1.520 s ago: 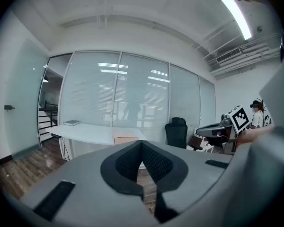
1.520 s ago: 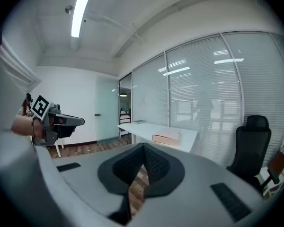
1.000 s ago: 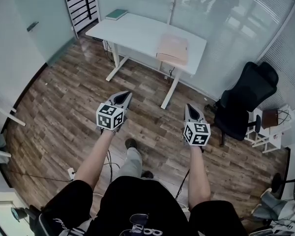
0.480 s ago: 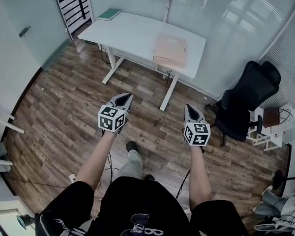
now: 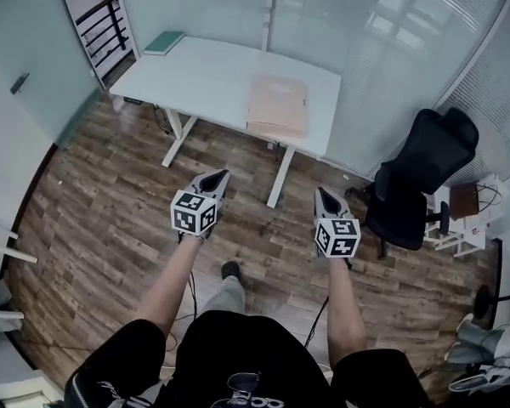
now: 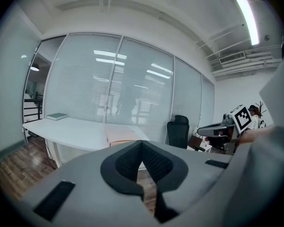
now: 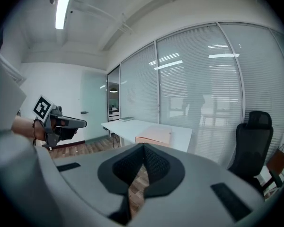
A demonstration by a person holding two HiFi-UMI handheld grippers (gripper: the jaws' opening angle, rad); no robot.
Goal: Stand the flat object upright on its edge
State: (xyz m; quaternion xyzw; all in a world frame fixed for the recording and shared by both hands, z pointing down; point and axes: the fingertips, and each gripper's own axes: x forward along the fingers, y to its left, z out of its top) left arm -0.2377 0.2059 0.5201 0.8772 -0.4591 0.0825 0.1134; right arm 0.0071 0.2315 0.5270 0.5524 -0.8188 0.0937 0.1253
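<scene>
Jaws of both grippers are clenched tight with nothing between them; the left gripper [image 5: 220, 175] and the right gripper [image 5: 320, 192] are held side by side in the middle of the head view, above the wooden floor [image 5: 102, 194], and they touch nothing. The flat object [image 5: 277, 104], a pale pink box, lies flat on the white table [image 5: 195, 79] in the upper middle of the frame, near the table's right end and well apart from the 2 grippers. 1 green book [image 5: 164, 42] lies at the table's upper left corner, and 1 black chair [image 5: 416, 177] stands at the right of the frame.
</scene>
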